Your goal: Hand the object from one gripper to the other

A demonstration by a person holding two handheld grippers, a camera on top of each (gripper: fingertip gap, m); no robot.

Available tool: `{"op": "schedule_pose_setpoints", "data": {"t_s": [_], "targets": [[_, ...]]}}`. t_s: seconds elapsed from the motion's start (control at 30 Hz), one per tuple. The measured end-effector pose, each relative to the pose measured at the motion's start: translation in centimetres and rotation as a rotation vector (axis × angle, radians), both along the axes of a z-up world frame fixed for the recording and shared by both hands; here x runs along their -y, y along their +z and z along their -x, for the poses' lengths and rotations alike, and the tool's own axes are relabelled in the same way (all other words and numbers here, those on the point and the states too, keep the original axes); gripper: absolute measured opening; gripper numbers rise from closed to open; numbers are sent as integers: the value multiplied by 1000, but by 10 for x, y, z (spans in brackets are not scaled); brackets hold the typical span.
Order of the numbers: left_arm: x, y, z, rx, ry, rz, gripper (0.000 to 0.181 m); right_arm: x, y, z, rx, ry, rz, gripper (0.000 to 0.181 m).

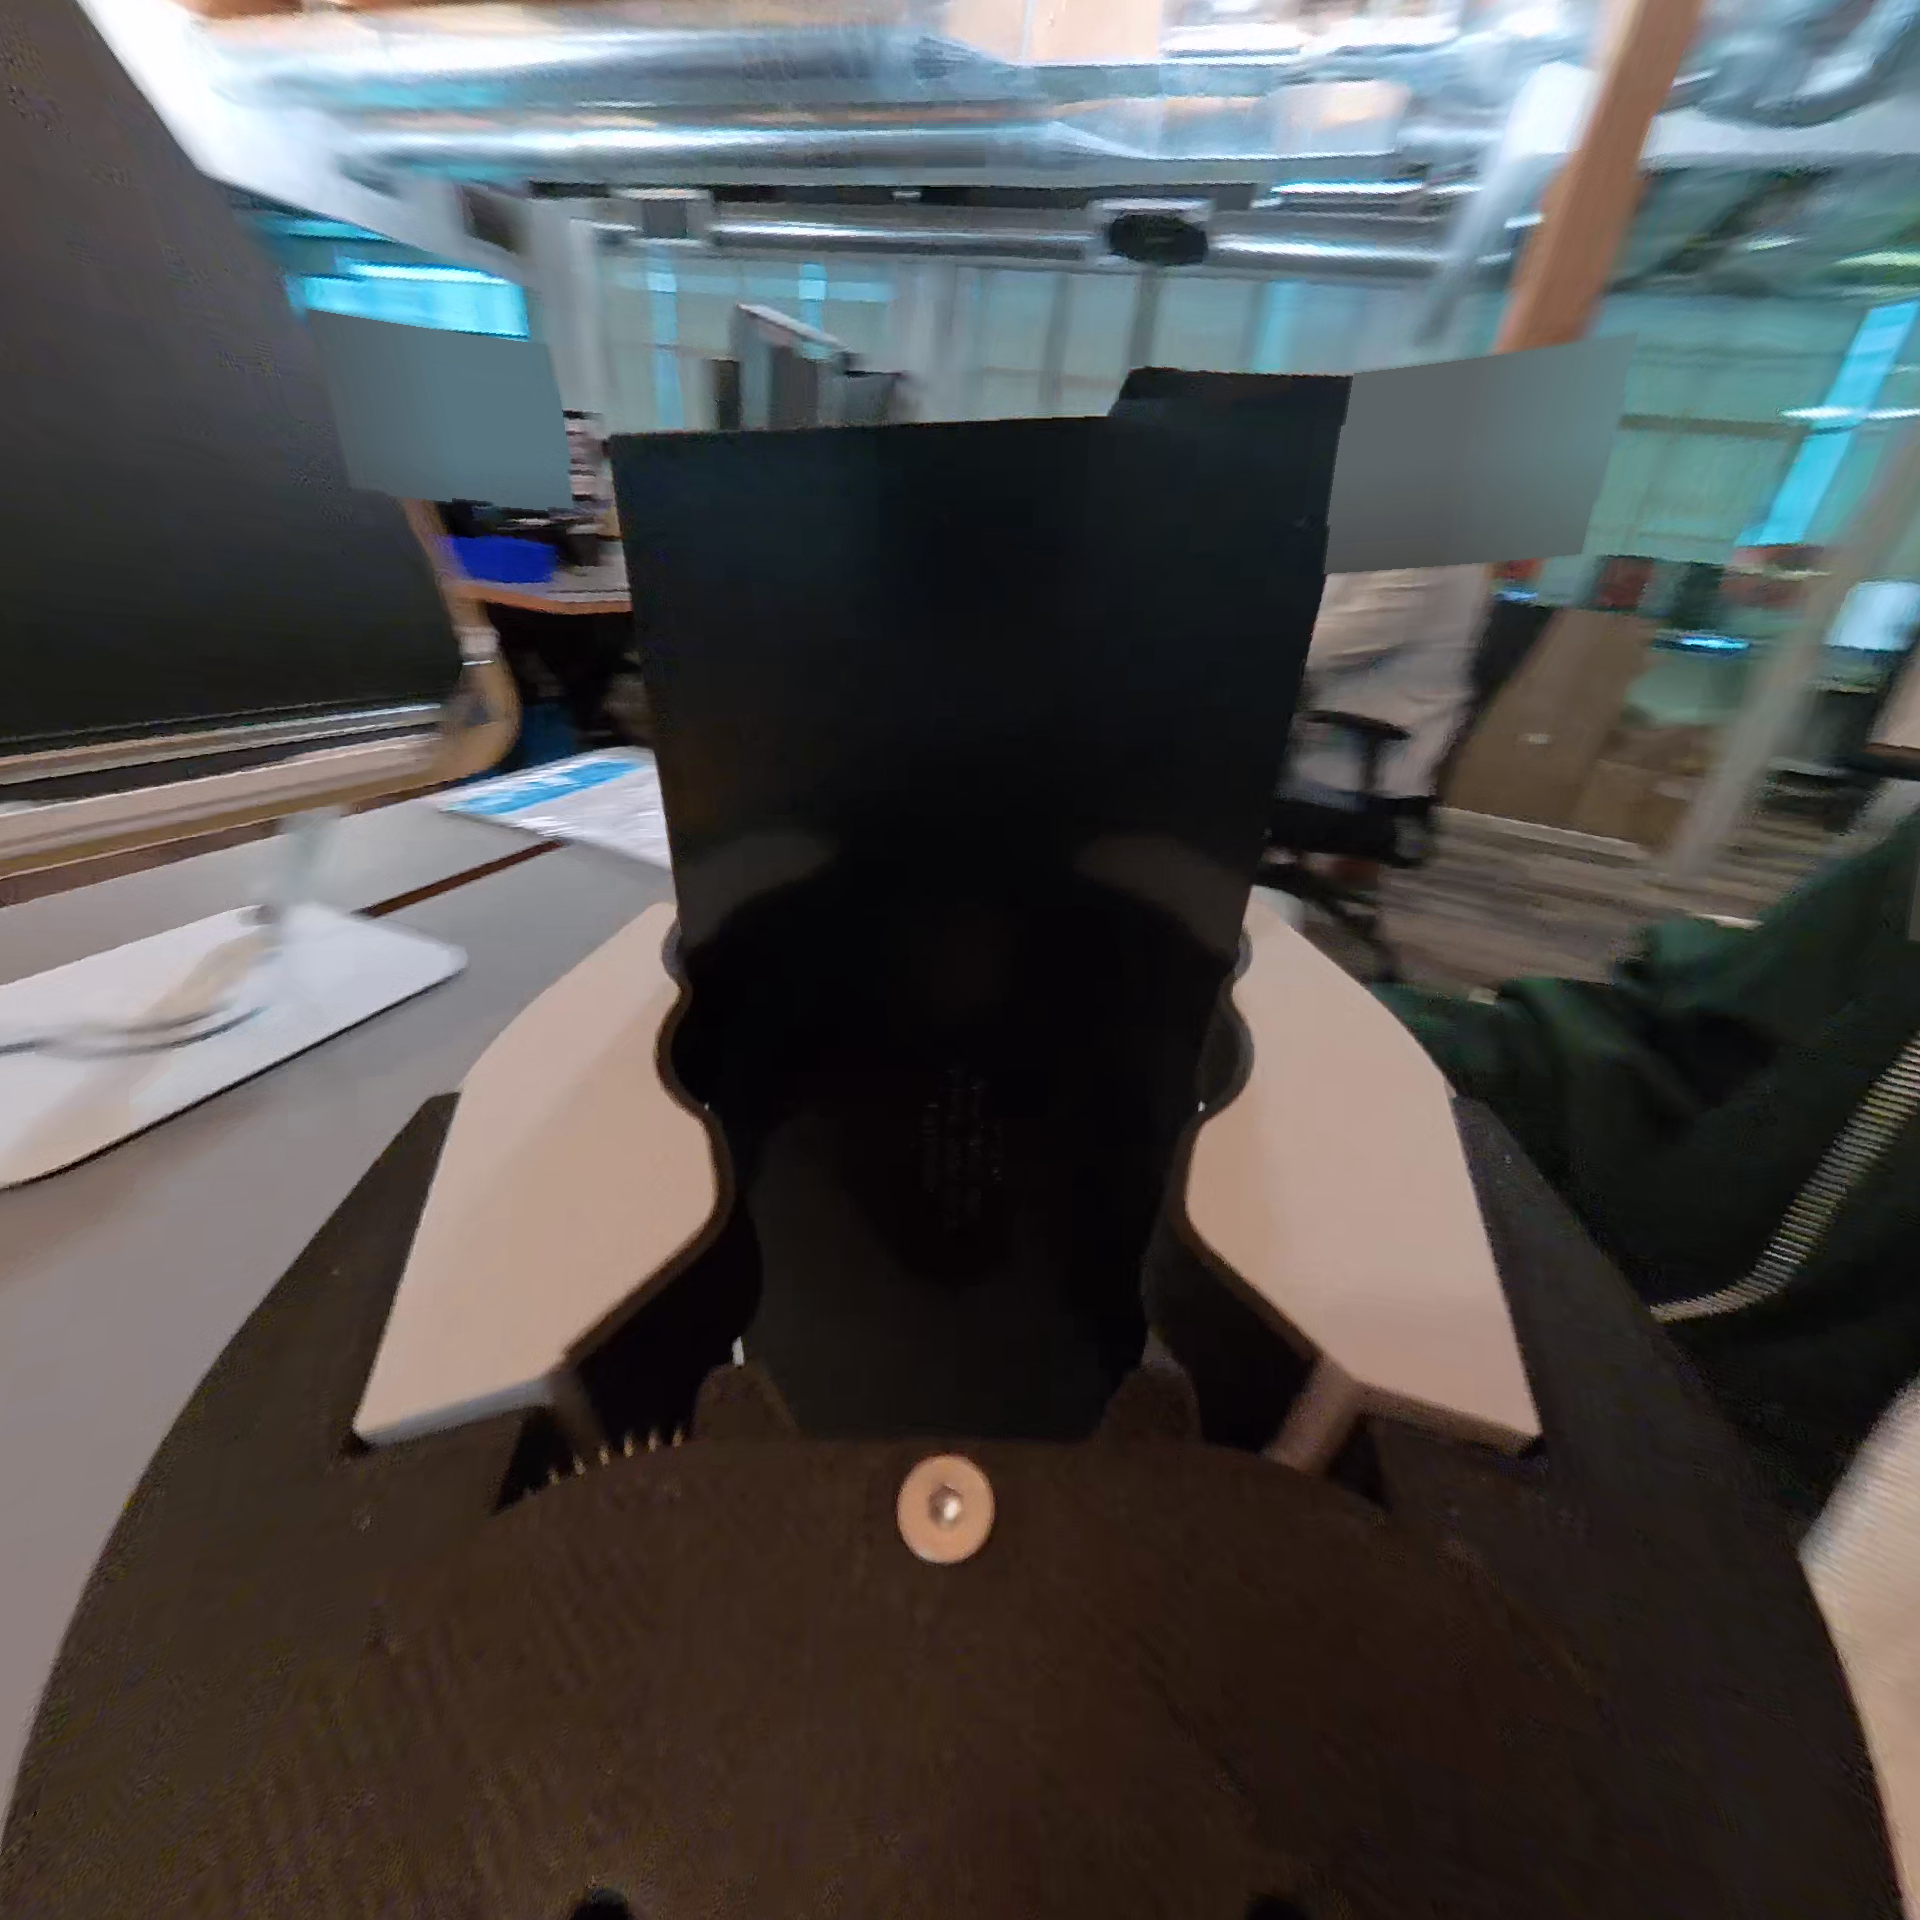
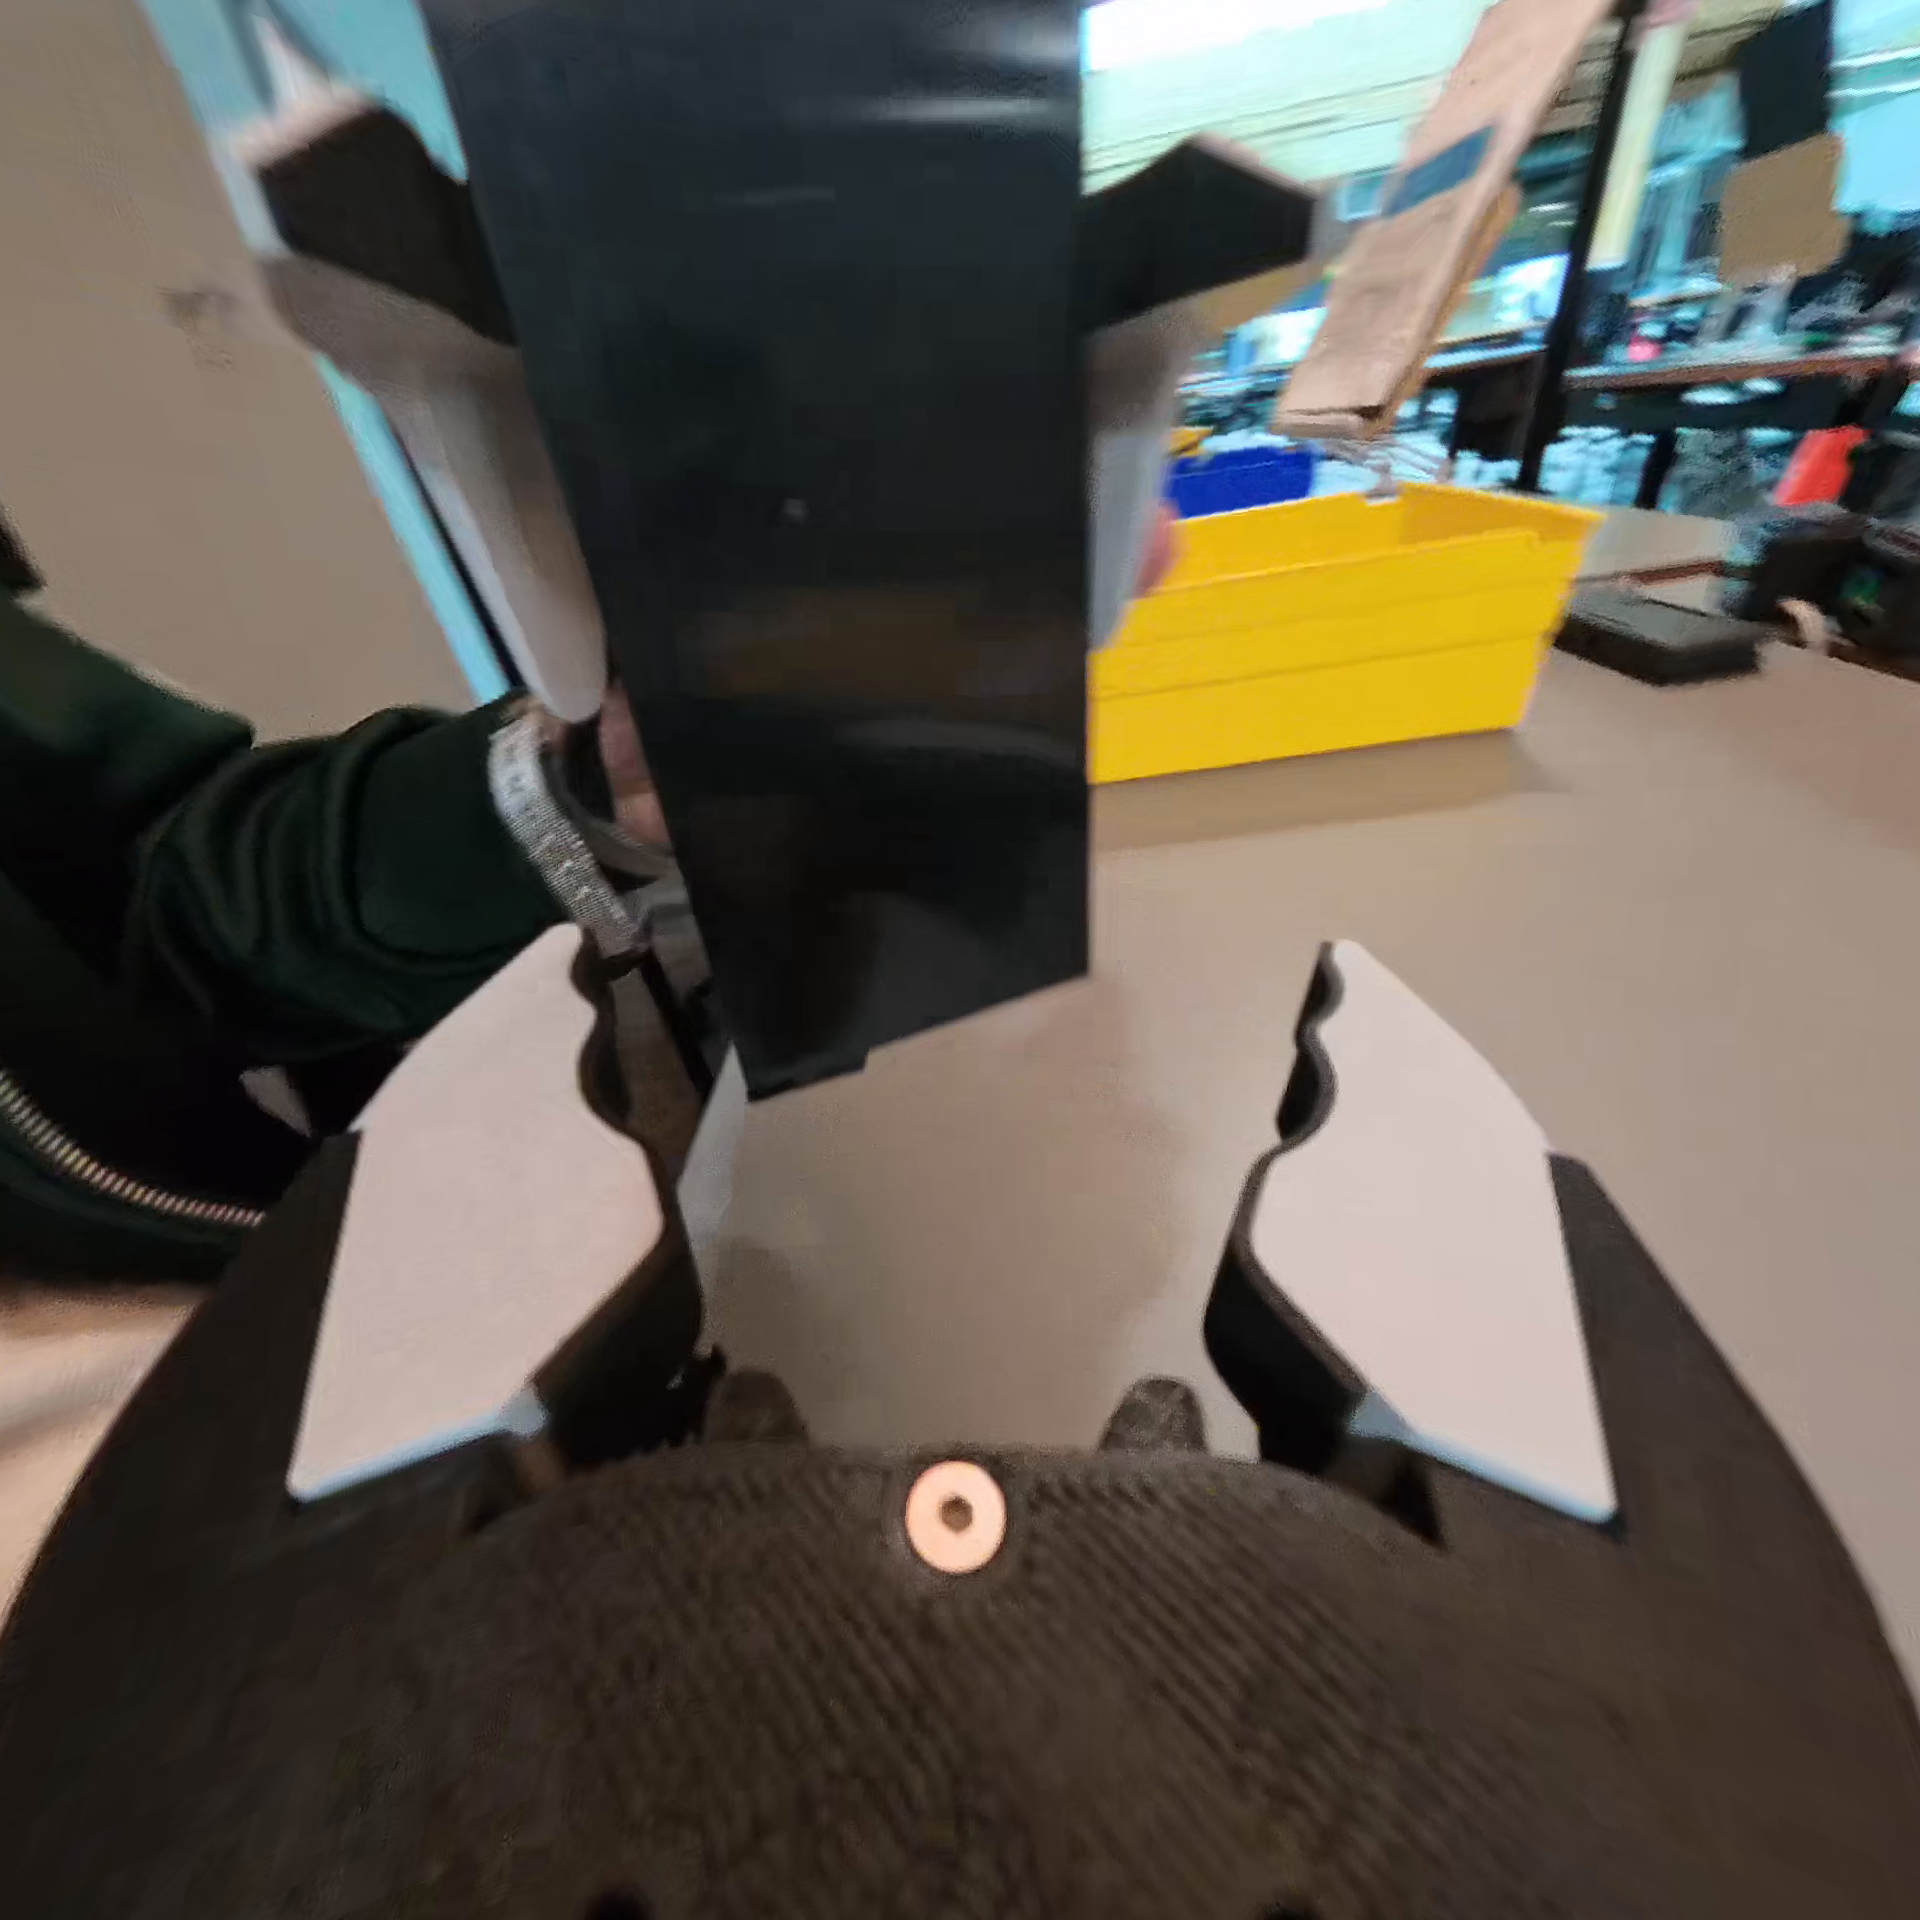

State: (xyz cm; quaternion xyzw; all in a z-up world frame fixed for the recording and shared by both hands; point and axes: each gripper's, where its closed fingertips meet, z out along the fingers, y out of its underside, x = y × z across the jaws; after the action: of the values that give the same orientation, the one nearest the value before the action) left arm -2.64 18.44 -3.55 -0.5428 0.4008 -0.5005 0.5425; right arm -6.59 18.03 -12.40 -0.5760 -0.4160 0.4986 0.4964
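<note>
Gripping one black box [image 1: 956, 727], your left gripper [image 1: 956, 997] holds it clamped above the table [image 2: 1558, 935]. Your right gripper [image 2: 951, 1049] gapes wide, empty, just beneath it. One yellow bin [image 2: 1330, 623] sits behind.

Left tool [image 1: 956, 997] clamped closed and raised, right tool [image 2: 951, 1029] spread wide, fingers level, facing it.

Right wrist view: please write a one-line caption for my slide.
Open right gripper waits just below a black rectangular box held by the left gripper above a tan table.
</note>
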Motion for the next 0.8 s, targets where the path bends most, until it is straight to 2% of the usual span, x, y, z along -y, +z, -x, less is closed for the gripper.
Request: {"op": "schedule_pose_setpoints", "data": {"t_s": [0.07,0.13,0.23,0.27,0.4,0.47,0.57,0.7,0.8], "targets": [[-28,-7,16,-43,207,-15,94,-27,4,-21,-40,-128,50,121],[-51,-14,34,-98,421,-38,94,-49,20,-46,-90,-294,44,107],[-65,-30,42,-262,577,-108,95,-56,48,-70,-61,-465,-17,80],[-67,-36,42,-349,609,-157,95,-51,53,-70,-2,-461,-27,77],[-70,-56,40,-702,693,-414,95,-29,74,-67,202,-426,-29,68],[-67,-60,34,-792,701,-509,95,-18,84,-64,246,-391,-22,60],[-58,-64,19,-847,672,-573,96,-8,71,-59,351,-347,60,61],[-46,-68,4,-971,641,-766,96,-6,43,-53,429,-315,157,56],[-39,-71,-5,-1001,624,-804,96,-3,34,-48,422,-279,189,18]]}}
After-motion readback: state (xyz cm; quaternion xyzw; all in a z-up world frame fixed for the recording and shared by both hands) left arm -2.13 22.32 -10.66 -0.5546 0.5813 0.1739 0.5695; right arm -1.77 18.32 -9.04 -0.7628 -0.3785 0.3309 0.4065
